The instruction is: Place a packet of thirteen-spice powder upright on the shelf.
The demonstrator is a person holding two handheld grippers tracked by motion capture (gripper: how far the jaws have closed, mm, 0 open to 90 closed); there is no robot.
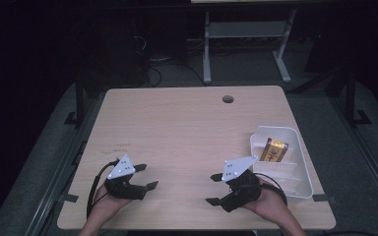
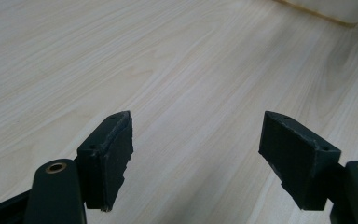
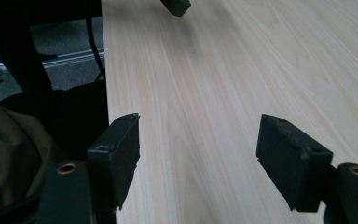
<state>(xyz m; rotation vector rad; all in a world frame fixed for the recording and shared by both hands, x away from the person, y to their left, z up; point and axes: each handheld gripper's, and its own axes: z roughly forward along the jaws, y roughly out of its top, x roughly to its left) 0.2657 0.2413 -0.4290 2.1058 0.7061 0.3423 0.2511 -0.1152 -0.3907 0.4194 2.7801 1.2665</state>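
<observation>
My left gripper (image 1: 147, 176) rests low over the near left of the pale wooden table (image 1: 187, 128), held in a hand. It is open, and between its pads (image 2: 116, 149) I see bare wood. My right gripper (image 1: 213, 188) sits near the front edge to the right of centre, pointing left. It is open too, with nothing between its pads (image 3: 291, 149). A white divided bin (image 1: 302, 162) stands at the table's right edge, just behind the right hand. A yellow-gold packet (image 1: 274, 150) lies in its far compartment.
A round cable hole (image 1: 228, 99) sits near the table's far edge. The bin's pale rim (image 2: 335, 9) shows at the top right of the left gripper view. In the right gripper view the table's front edge (image 3: 105, 93) runs past dark clothing, and the other gripper's jaw tip (image 3: 176, 5) shows at top.
</observation>
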